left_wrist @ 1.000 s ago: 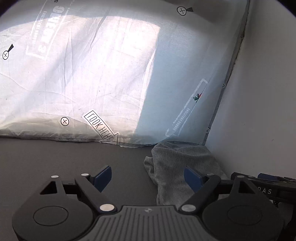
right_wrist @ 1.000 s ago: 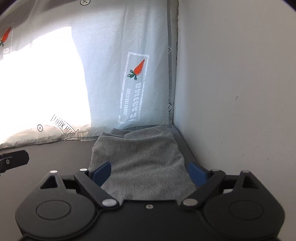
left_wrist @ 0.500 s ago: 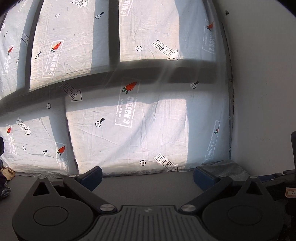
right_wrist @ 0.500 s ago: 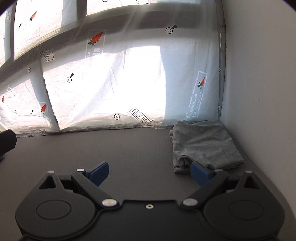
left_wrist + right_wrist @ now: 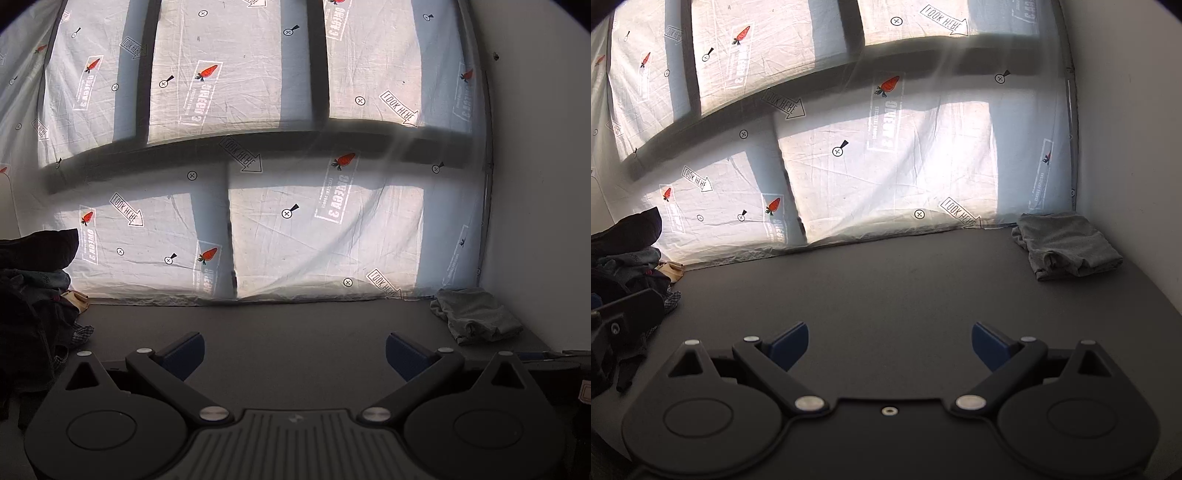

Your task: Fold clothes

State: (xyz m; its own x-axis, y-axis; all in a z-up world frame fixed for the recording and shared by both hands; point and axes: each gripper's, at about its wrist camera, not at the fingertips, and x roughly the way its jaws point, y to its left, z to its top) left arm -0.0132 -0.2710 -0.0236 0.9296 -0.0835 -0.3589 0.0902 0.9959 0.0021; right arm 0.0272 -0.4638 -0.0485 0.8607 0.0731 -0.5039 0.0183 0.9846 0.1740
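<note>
Left gripper (image 5: 294, 350): jaws spread wide, nothing between the blue pads, only bare dark tabletop ahead of them.
Right gripper (image 5: 889, 349): jaws likewise wide apart and empty, held over the open middle of the table.
Table (image 5: 905, 288): dark grey surface, bare straight ahead of both tools.
Pile of unfolded clothes (image 5: 631, 266): heaped off to the left of both grippers, at the table's left edge; dark garments on top, a checked piece and something tan peeking out at its foot.
Folded grey garment (image 5: 1065, 245): ahead and to the right of both tools, in the far right corner where table meets wall, well apart from either gripper.
Backdrop (image 5: 288, 206): white printed sheet with carrots and arrows hanging behind the table, sunlit.
Step in hand: one piece looks finished and set aside; I'd say the hands are between garments.
Next move: probably swing left to the pile, close on a single garment's edge, and drag it onto the bare middle to spread it flat.
</note>
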